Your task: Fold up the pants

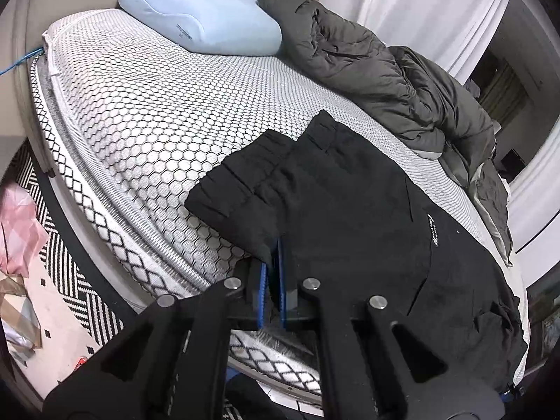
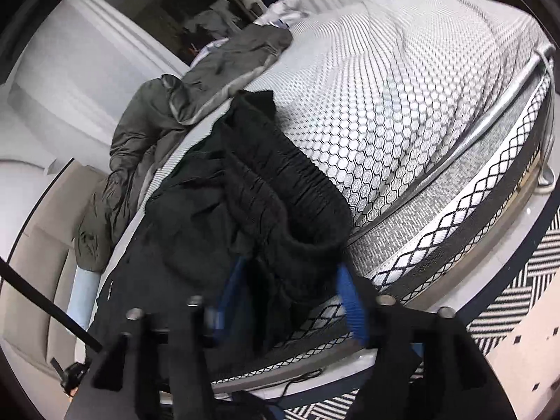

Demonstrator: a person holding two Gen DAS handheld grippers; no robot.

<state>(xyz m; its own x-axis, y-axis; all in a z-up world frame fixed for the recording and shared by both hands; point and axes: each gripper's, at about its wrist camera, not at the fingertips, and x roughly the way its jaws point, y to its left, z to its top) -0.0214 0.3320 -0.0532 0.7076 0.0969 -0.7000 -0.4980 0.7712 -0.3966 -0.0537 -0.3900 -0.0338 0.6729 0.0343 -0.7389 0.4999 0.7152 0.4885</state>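
Black fabric pants [image 1: 350, 210] on the honeycomb-patterned mattress [image 1: 147, 112]: left gripper [image 1: 273, 255] pinches a hem; right gripper [image 2: 290, 290], half-open, straddles the waistband, must clamp before folding.

Left tool [image 1: 273, 255] clamped tight; right tool [image 2: 290, 290] half-spread (both angled downward).

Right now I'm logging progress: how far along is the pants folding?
Early. The black pants lie spread and rumpled on the mattress, no fold visible. In hand: the left gripper is shut on a fabric edge; the right gripper straddles the waistband, pads apart. All folds remain.
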